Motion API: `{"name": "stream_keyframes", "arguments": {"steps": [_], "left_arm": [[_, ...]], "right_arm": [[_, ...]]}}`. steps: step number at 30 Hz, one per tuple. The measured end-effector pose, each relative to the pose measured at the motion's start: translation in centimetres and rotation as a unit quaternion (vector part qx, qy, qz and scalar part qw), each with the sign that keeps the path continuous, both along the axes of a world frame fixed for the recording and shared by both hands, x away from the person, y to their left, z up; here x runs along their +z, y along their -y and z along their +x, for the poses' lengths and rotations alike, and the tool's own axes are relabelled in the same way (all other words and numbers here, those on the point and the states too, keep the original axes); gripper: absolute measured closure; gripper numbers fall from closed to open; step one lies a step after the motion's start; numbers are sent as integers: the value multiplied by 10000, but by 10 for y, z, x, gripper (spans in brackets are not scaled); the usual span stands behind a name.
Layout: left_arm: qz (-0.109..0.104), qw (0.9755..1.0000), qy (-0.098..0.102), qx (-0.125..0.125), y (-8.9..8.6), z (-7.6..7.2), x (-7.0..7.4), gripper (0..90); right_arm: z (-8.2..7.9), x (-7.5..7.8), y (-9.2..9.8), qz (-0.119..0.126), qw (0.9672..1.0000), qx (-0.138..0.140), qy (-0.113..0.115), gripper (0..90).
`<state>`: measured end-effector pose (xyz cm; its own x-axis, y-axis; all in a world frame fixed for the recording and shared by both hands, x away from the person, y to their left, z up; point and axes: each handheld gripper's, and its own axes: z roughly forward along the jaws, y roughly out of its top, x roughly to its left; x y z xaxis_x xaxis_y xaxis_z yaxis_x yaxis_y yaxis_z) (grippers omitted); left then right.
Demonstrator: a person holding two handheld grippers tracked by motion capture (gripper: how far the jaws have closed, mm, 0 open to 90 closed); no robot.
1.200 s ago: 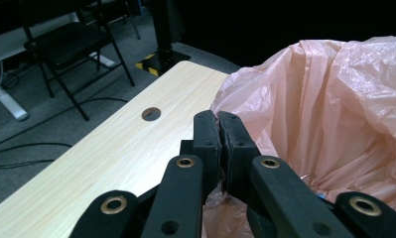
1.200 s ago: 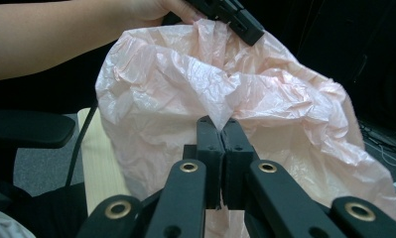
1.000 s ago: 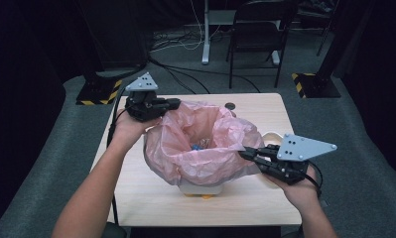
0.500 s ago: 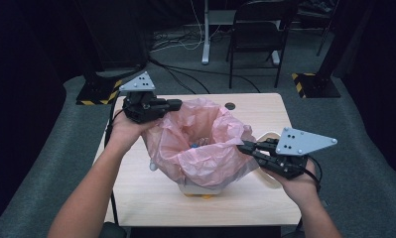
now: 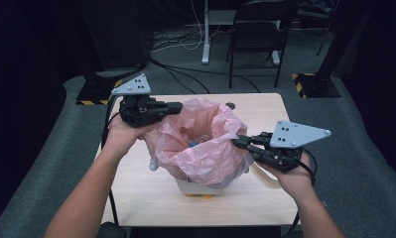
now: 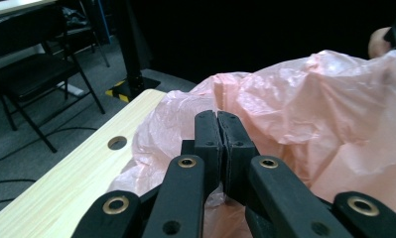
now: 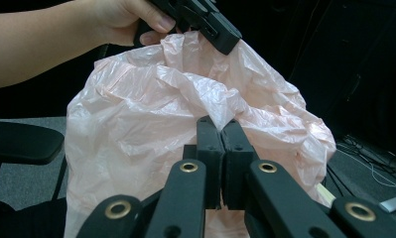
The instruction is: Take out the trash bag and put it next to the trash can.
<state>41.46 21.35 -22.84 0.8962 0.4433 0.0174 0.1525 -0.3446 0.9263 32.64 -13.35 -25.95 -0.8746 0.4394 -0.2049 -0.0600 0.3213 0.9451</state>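
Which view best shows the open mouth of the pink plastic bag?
The high view: it looks down into the mouth of the thin pink plastic bag, with small items inside and both claws shut on opposite rim edges. The left gripper view shows crumpled outer film from the side; the right gripper view shows the bag's bulging wall, not the opening.

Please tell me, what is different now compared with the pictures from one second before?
The left tongs moved a little up and away from the person, lifting their edge of the thin pink plastic bag. Nothing was taken or released: both tongs stay shut on the bag's rim. The right tongs, the white bin under the bag and the light wooden table kept their places.
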Motion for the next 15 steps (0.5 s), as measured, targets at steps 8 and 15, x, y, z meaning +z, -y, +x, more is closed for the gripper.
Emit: {"name": "stream_keyframes", "arguments": {"steps": [8,15], "left_arm": [[-73,9999,21,-101,-2,-6,2,882],[-177,9997,-16,-189,-3,-9,4,884]], "right_arm": [[6,6,-8,-31,10000,54,27,884],[13,11,-16,-56,9999,101,55,884]]}}
